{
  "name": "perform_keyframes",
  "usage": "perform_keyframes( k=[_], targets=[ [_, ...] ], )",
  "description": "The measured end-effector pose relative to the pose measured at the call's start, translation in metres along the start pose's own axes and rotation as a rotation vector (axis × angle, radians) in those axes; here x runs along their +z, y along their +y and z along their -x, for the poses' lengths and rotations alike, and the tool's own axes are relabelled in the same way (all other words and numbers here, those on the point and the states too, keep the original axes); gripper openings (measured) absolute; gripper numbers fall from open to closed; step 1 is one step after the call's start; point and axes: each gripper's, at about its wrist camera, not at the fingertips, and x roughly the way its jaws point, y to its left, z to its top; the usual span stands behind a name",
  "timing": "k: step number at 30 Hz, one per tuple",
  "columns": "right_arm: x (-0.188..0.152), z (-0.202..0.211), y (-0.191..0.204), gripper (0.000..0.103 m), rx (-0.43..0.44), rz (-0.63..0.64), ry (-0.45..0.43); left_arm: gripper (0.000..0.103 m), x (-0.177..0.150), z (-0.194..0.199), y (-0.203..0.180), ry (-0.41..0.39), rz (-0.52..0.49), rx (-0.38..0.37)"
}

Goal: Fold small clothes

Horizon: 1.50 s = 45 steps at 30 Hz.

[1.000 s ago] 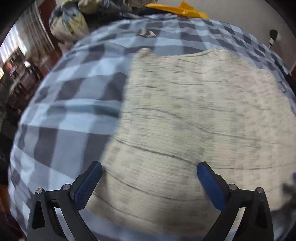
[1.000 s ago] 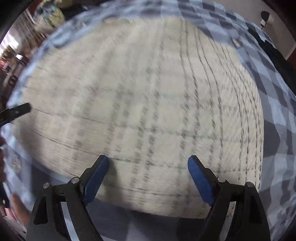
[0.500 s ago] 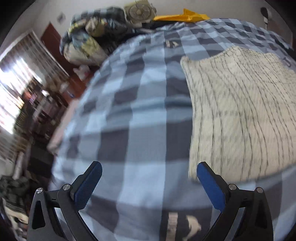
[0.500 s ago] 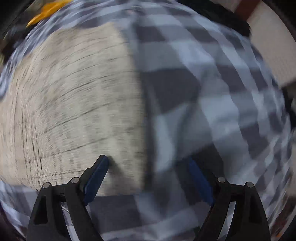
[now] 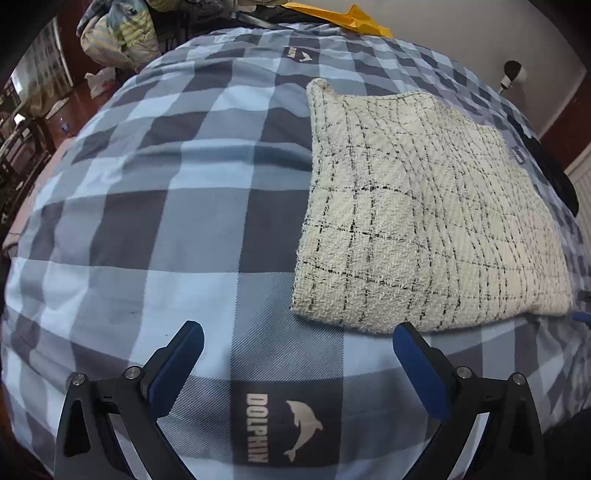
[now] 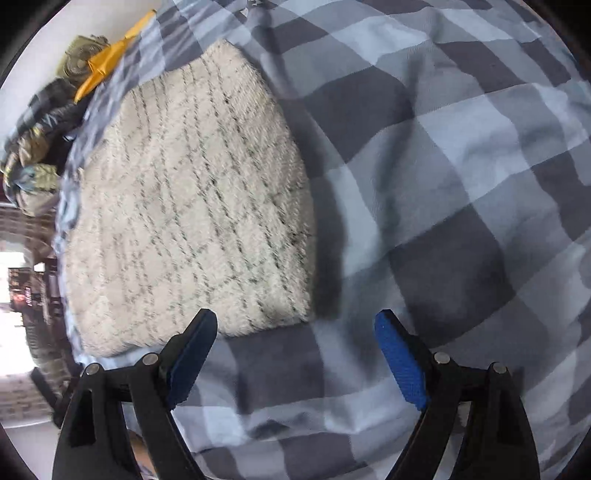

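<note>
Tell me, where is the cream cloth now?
The cloth lies flat on the checked blanket, ahead-right in the left view and ahead-left in the right view.

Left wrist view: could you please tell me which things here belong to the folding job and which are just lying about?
Belongs to the job:
- cream checked knit garment, lying folded on the bedspread
- left tool, open
- right tool, open

Just lying about:
- blue checked bedspread
- yellow cloth
- bundle of bedding
- small fan
</note>
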Motion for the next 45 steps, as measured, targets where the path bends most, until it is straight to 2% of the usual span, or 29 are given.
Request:
perform_keyframes(
  k=[5,10,12,15,21,25,28,32,37,40,45],
  targets=[
    [0.010,-0.017,0.021,0.085,-0.021,0.025,0.006,0.103,0.004,-0.005,0.001,-0.008,0.045,-0.077],
    [0.014,-0.026,0.033,0.085,-0.033,0.059,0.020,0.103,0.000,-0.014,-0.031,-0.004,-0.119,-0.036],
    [-0.002,-0.011,0.035,0.085,-0.056,0.081,0.022,0.103,-0.001,-0.018,-0.040,0.007,-0.151,-0.026],
    [-0.002,-0.015,0.042,0.085,-0.055,0.089,0.038,0.103,0.000,-0.027,-0.045,0.030,-0.162,0.005],
    [-0.003,-0.022,0.050,0.085,-0.087,0.124,0.048,0.103,0.006,-0.042,-0.045,0.053,-0.125,0.042],
    [-0.005,-0.032,0.052,0.085,-0.054,0.120,0.087,0.103,0.006,-0.046,-0.058,0.055,-0.168,0.073],
    [-0.005,-0.036,0.058,0.085,-0.090,0.145,0.075,0.103,0.008,-0.052,-0.056,0.069,-0.119,0.069],
    [-0.002,-0.048,0.061,0.085,-0.104,0.086,0.099,0.103,0.009,-0.053,-0.053,0.093,-0.088,0.068],
    [-0.009,-0.042,0.043,0.085,-0.057,-0.039,0.098,0.103,0.013,-0.034,-0.047,0.121,-0.037,0.095],
    [-0.022,-0.032,0.035,0.085,0.002,-0.111,0.060,0.103,0.009,-0.017,-0.043,0.143,0.003,0.065],
    [-0.039,-0.027,0.037,0.085,0.089,-0.148,0.038,0.103,0.004,0.021,-0.055,0.103,0.019,0.110]
  ],
)
